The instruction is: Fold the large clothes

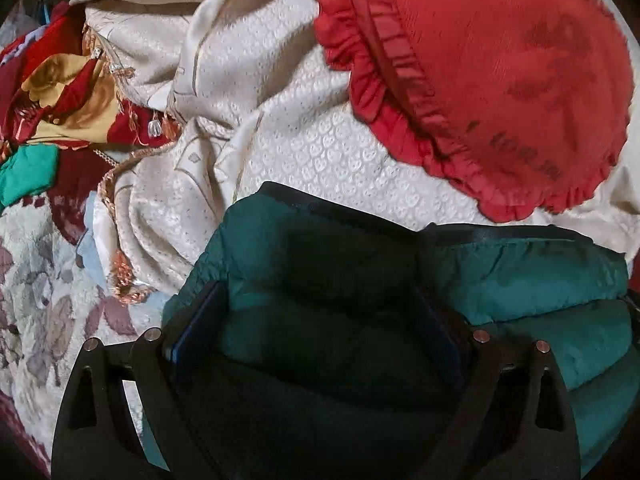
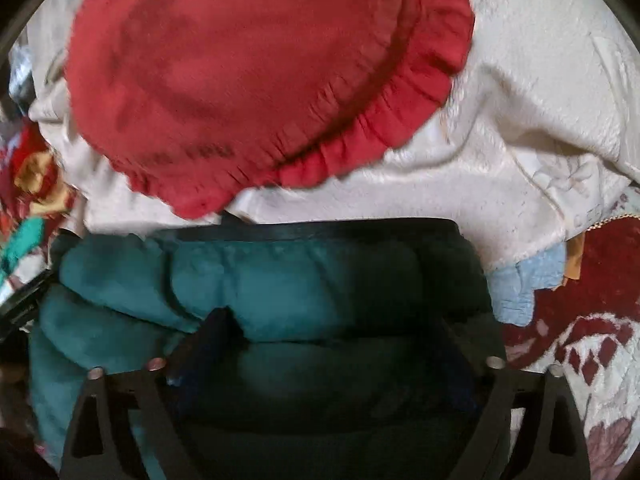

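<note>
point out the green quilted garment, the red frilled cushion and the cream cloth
green quilted garment [image 1: 532, 280]: left wrist view, lit upper fold.
red frilled cushion [image 2: 240, 72]: right wrist view, centre of its face.
cream cloth [image 1: 320, 136]: left wrist view, flat patterned stretch.

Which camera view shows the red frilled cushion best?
The right wrist view: the red frilled cushion fills the upper middle, nearly whole, though blurred. The left wrist view shows it in the upper right corner, cut by the picture edge.

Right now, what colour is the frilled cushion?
Red, with a ruffled edge; the frilled cushion shows best in the right wrist view.
</note>
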